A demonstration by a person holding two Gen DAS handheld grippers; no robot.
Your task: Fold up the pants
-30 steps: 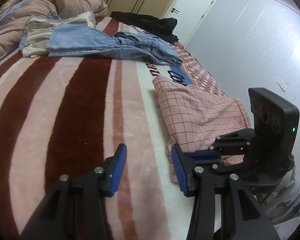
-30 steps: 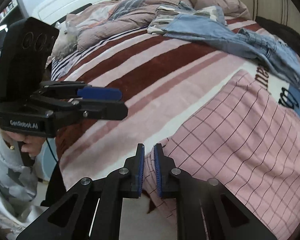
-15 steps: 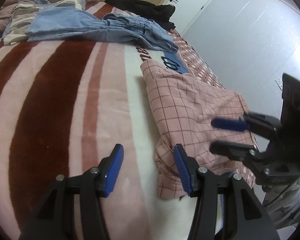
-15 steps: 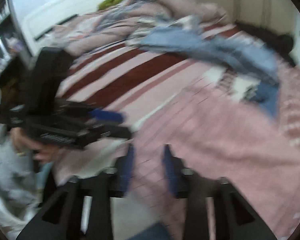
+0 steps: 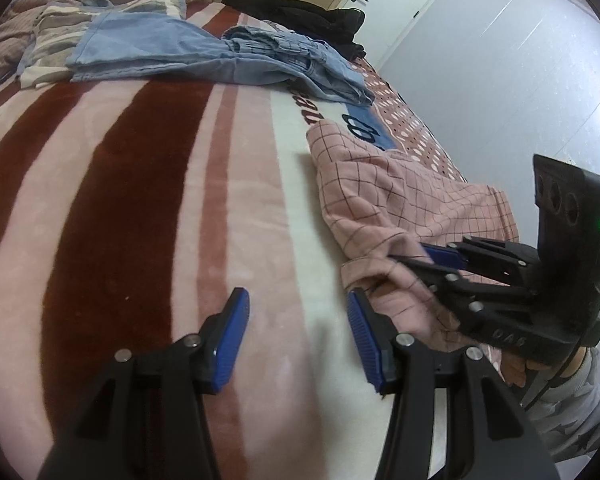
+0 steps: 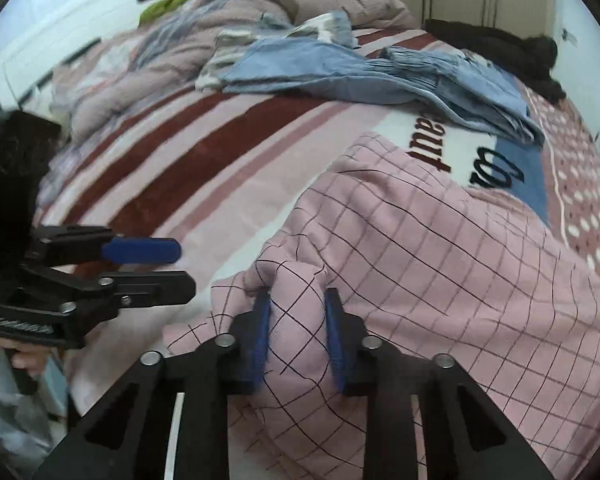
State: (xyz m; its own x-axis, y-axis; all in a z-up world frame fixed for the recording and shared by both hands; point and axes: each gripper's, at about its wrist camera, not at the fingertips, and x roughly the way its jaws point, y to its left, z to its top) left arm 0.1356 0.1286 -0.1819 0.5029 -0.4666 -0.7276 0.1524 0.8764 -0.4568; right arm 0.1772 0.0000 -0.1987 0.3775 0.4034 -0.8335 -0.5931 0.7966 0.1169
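The pink checked pants [image 6: 440, 264] lie on the striped blanket [image 5: 140, 184] of the bed, along its near right edge, partly folded and rumpled. My right gripper [image 6: 298, 332] has just been closing, and a bunched ridge of that pink fabric sits between its blue pads [image 6: 260, 332]; both pads press into the cloth, so I have the pants pinched near their near corner. From my left wrist camera, the right gripper [image 5: 416, 258] comes in from the right, its tips buried in a fold at the pants' [image 5: 400, 208] near end. My left gripper [image 5: 296, 332] stands partly open with nothing between its pads, hovering over bare blanket just left of the pants' edge; its right pad [image 5: 362, 332] is close beside the cloth, though I cannot tell whether it touches. In the right wrist view the left gripper [image 6: 156, 268] shows at the left, apart from the fabric. Farther up the bed lie blue denim garments [image 6: 360, 76], a rumpled quilt [image 6: 204, 44] behind them, and a black garment [image 5: 300, 12] near the far corner. The lower part of the pants is hidden behind my right gripper's arms, the far side of the pants runs out of the picture at the right, and the right wrist view is slightly blurred. A grey star-patterned sleeve [image 5: 572, 412] is cut off at the lower right.
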